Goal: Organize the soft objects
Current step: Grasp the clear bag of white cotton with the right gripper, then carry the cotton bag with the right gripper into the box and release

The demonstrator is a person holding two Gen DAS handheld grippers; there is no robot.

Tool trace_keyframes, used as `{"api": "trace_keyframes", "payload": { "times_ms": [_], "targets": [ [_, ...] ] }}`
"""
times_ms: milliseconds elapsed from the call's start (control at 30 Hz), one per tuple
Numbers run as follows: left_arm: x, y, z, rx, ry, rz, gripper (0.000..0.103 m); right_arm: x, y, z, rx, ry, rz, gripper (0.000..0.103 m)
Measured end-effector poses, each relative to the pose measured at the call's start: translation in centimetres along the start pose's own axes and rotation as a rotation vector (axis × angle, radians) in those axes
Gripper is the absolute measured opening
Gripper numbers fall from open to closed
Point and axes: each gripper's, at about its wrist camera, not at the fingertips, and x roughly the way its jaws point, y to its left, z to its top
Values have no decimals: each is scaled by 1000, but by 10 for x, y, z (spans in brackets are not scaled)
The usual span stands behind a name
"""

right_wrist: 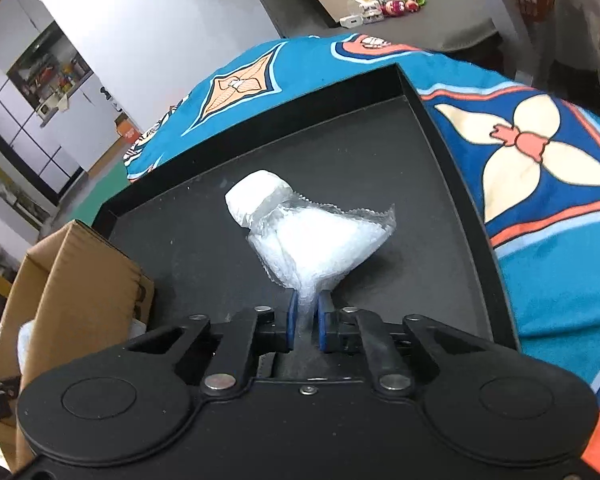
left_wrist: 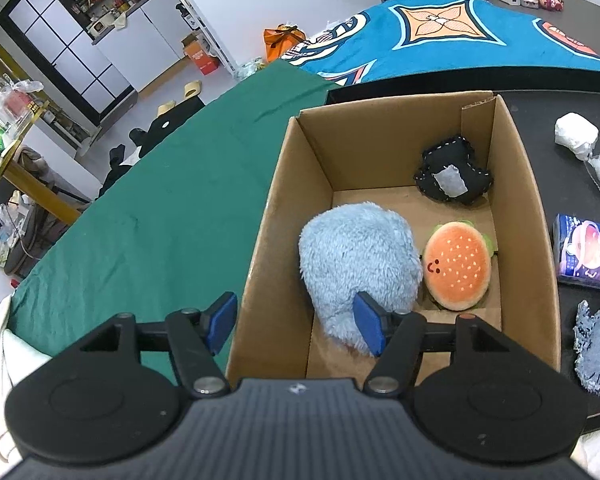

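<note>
Now right gripper point(right_wrist: 305, 322) pinching bubble-wrap bag point(right_wrist: 320, 240) between pads — left gripper point(left_wrist: 296, 320) spread above cardboard box point(left_wrist: 288, 184).

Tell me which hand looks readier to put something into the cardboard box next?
Probably the right: its gripper is shut on the bubble wrap on the black tray. The left gripper is open, empty, above the cardboard box.
</note>
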Motion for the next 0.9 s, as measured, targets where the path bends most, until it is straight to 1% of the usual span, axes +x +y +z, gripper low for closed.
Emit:
{"api": "trace_keyframes", "payload": {
  "times_ms": [267,400,533,900],
  "targets": [
    [0,2,-1,0,-4,-3,63,-17,-1,1,16,-30,7,5],
    [-3,5,-5,-3,-6,-12,63,-28,1,3,29,-35,26,5],
    [-6,9,-8,0,-20,-17,63,-42,1,8,26,-60,42,5],
    [-11,26,-13,-67,-41,-55,63,-72,11,14,-3,-112,12,4]
  ]
}}
